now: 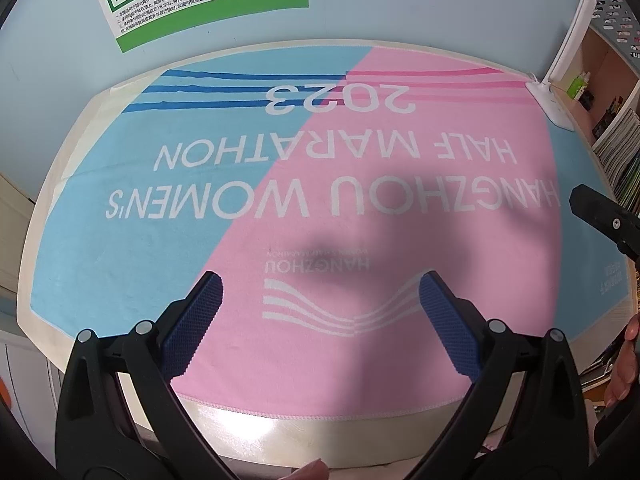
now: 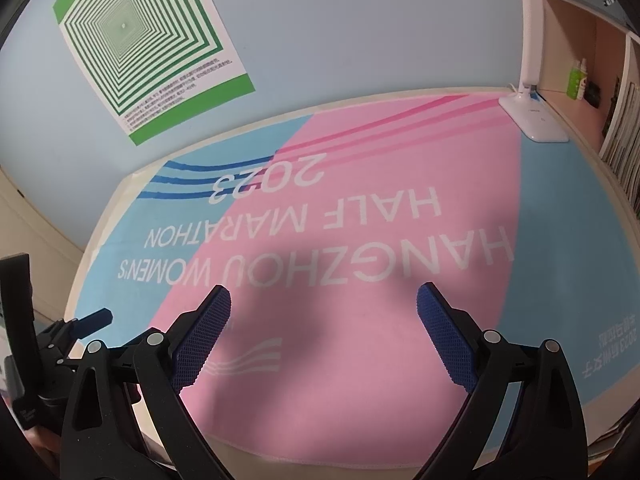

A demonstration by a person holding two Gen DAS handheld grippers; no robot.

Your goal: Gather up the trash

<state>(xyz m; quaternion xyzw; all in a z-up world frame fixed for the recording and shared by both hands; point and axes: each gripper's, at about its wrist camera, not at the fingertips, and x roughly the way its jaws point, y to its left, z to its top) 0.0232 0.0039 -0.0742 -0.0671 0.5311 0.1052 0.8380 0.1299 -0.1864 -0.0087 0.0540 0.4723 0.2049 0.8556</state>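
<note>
Both my left gripper and right gripper hover wide and unloaded over the towel; no trash or bin shows, fitting either search or completion.

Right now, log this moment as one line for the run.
left tongs open, empty | right tongs open, empty | both over towel | no trash visible | lamp base far right

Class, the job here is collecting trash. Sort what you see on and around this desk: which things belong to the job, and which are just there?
Belongs to the job:
left gripper, open and empty
right gripper, open and empty
No trash shows in either view.

Just there:
marathon towel spread over the desk
white desk lamp
green poster on the wall
shelf holding bottles
</note>
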